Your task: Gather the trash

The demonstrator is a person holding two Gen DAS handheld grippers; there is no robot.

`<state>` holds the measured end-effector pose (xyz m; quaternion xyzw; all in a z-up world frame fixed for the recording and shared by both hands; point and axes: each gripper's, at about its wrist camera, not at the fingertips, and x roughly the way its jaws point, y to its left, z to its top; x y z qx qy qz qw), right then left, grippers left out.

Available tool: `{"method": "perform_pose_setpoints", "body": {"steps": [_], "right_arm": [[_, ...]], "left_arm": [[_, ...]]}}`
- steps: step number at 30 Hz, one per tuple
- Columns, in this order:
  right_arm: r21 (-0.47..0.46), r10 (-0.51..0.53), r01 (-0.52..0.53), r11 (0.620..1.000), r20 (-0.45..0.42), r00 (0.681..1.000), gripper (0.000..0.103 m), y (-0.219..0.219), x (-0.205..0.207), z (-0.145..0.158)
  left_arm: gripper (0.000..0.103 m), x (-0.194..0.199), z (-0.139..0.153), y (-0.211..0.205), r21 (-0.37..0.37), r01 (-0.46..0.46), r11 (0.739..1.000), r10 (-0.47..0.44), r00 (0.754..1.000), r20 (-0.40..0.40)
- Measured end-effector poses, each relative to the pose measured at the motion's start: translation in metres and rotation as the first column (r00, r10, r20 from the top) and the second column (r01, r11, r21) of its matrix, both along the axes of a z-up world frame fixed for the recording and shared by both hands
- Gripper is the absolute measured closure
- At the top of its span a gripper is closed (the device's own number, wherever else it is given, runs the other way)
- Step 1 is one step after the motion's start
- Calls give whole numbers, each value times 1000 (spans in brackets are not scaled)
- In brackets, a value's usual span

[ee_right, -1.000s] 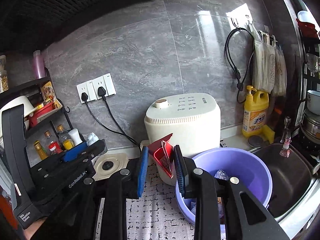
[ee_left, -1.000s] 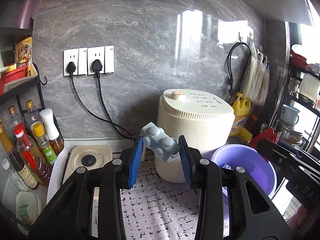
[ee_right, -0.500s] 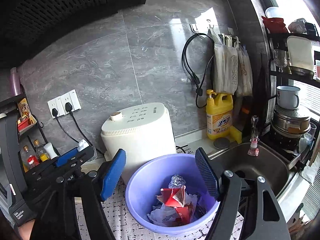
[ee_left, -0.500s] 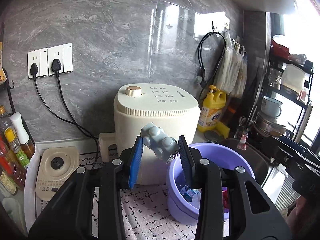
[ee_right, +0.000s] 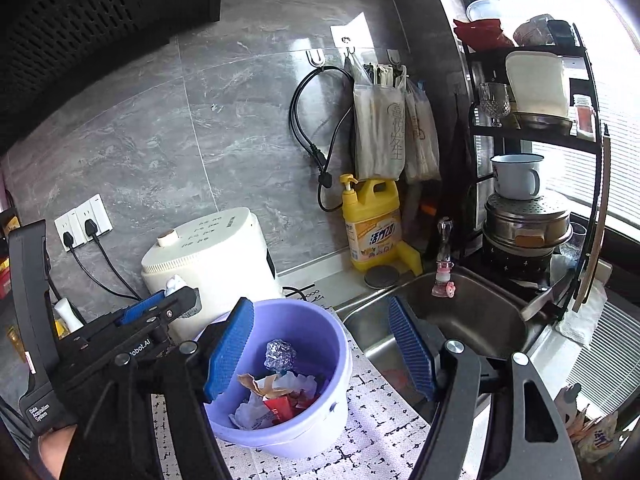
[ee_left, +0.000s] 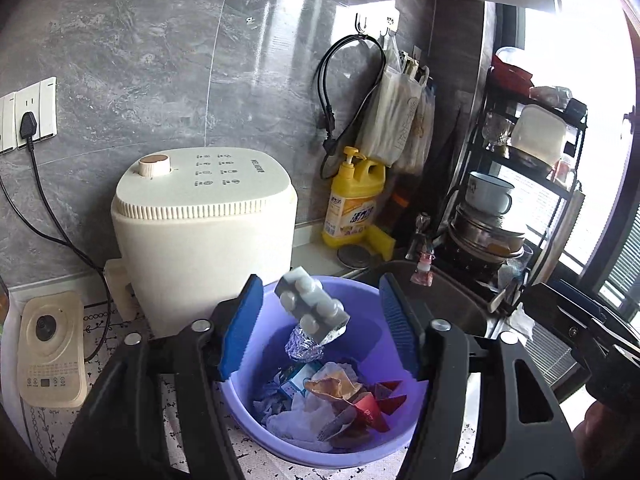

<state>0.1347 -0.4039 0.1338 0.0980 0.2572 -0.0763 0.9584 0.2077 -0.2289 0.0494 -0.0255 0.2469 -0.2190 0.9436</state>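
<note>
Left wrist view first: my left gripper [ee_left: 316,330] has just sprung wide, its blue fingers [ee_left: 239,332] well apart, and the grey toy brick [ee_left: 314,310] that was pinched between them half a second ago hangs free in the gap, touching neither pad. It sits tilted, directly above the purple basin [ee_left: 362,454], right over the foil ball [ee_left: 303,345]. That reads to me as a release in progress, the brick dropping toward the pile of tissue and the red wrapper [ee_left: 370,406].

Right wrist view now: my right gripper [ee_right: 320,354] is spread open and empty, same as half a second back, and it has swung off toward the sink [ee_right: 476,312]. The red wrapper it let go of lies in the basin among the crumpled paper [ee_right: 256,386]. I see the left gripper out to the side by the cream appliance [ee_right: 212,256]; a pale lump near its tip may be the brick, though the angle is too poor to be sure.

So both pieces are accounted for, and I judge both tools free for the next pickup.
</note>
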Motion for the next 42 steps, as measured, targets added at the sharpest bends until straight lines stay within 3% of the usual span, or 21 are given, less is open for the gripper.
{"method": "perform_pose_setpoints", "body": {"steps": [1,11,13,20,29,42], "right_arm": [[0,-4,4,1000,0,1000,34,-2,-1,0],[16,31,-31,999,-9,999,34,1,-6,-4],[20,47,-46,999,-16,999,34,6,-4,-4],[24,102,-102,994,-13,995,22,25,0,4],[6,174,-174,985,-18,985,9,59,-4,16],[16,303,-302,953,-68,951,8,114,-9,15]], "left_arm": [[21,-2,1,0,-4,-10,1000,10,1000,17],[17,-10,7,25,27,-79,997,79,997,4],[12,-13,10,35,32,-112,993,112,994,7],[6,-26,26,76,23,-192,981,192,981,5],[6,-55,42,125,32,-275,961,275,961,8],[6,-94,47,186,61,-401,914,402,916,5]]}}
